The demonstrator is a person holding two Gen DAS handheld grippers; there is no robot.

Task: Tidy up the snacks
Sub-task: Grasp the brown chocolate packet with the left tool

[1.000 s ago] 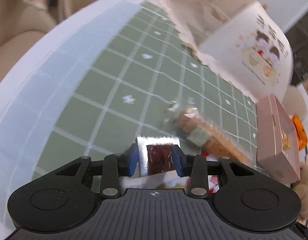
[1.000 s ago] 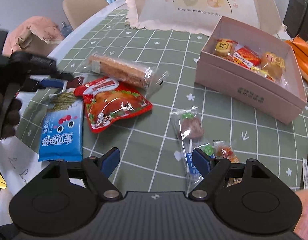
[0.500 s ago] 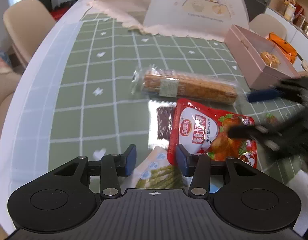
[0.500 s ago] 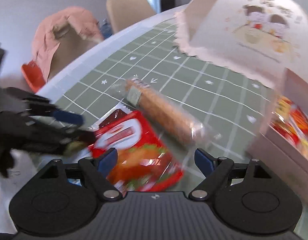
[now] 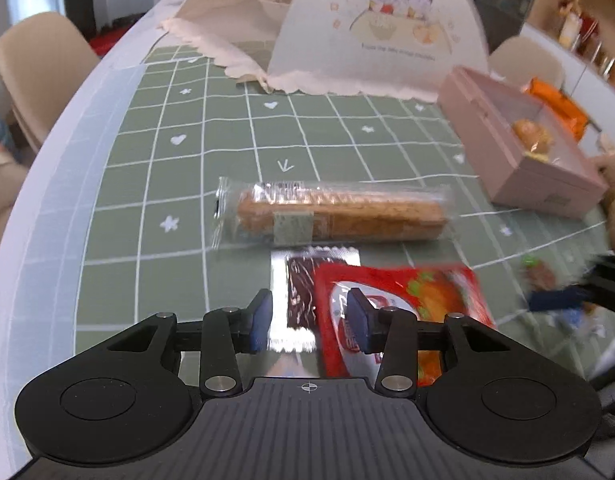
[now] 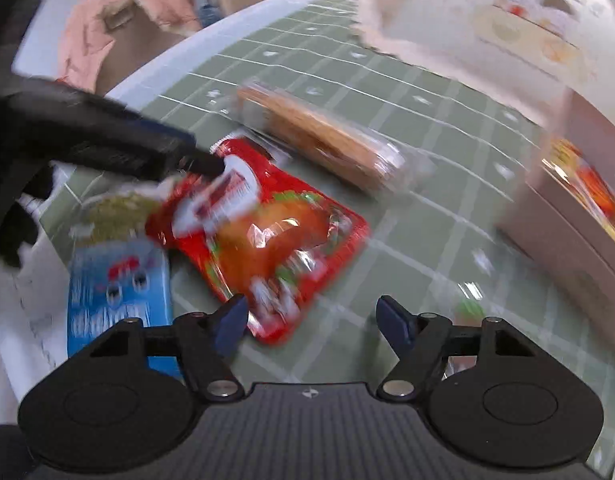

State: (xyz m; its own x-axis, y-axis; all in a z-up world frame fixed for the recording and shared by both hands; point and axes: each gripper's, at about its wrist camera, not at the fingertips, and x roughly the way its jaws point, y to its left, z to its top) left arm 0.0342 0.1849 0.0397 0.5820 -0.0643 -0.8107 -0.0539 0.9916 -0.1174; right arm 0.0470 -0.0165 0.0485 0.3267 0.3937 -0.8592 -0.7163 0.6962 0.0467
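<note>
My left gripper (image 5: 309,322) is open and empty, just above a silver packet with a dark bar (image 5: 297,288) and the near corner of a red snack pouch (image 5: 403,304). A long clear-wrapped biscuit bar (image 5: 339,214) lies beyond them. The pink box (image 5: 519,148) with snacks inside stands at the right. My right gripper (image 6: 311,320) is open and empty, low over the red pouch (image 6: 267,236). The blue packet (image 6: 115,296) lies to its left, and the left gripper (image 6: 119,148) reaches in from the left. The biscuit bar (image 6: 319,136) and the pink box (image 6: 571,208) lie beyond.
A mesh food cover with a cartoon print (image 5: 371,28) stands at the back of the green checked tablecloth (image 5: 167,168). A lollipop (image 5: 541,276) lies at the right near my right gripper (image 5: 575,296). Beige chairs (image 5: 39,68) stand around the table's edge.
My left gripper let go of the silver packet, which now lies on the cloth, and drew back. My right gripper swung left and came low over the red pouch.
</note>
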